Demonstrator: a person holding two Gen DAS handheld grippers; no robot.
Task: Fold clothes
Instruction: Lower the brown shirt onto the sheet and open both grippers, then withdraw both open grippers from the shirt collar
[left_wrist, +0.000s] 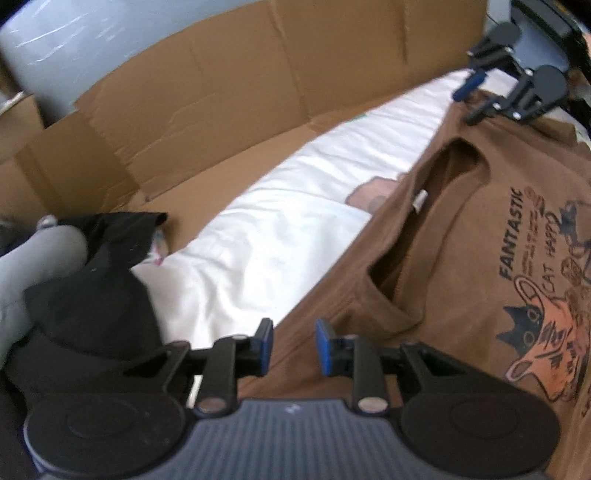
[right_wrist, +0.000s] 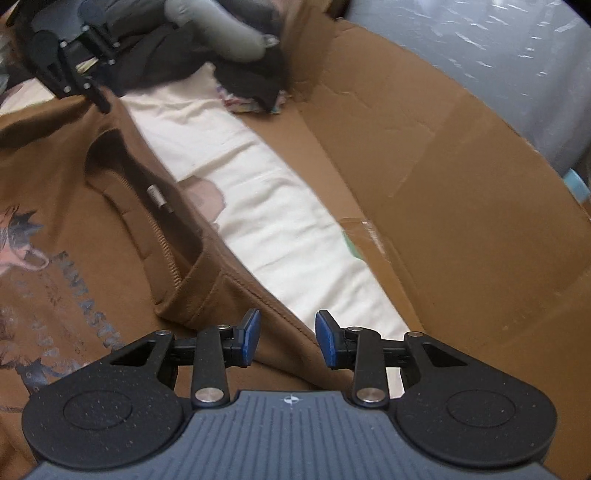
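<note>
A flattened cardboard sheet (left_wrist: 229, 103) covers the back of the scene from ten to two o'clock, creased and folded up at the far side. In front of it lies a white cloth (left_wrist: 280, 229) – rumpled, with a printed patch showing – and on top of that the brown T-shirt (left_wrist: 436, 280), spread chest-up with its cat print and its collar (left_wrist: 428, 214) open. From the left wrist view the shirt fills the three to five o'clock side; a heap of black and grey clothing (left_wrist: 85, 280) sits at eight o'clock. The shirt looks light, soft and limp – it will sag and crease wherever it is lifted, so I'd judge the firm stitched shoulder seams either side of the collar the best hold. The left gripper (left_wrist: 293, 345) hangs over one shoulder edge, jaws released with nothing between them; the right gripper (right_wrist: 288, 338) likewise stands parted and empty above the other shoulder seam
</note>
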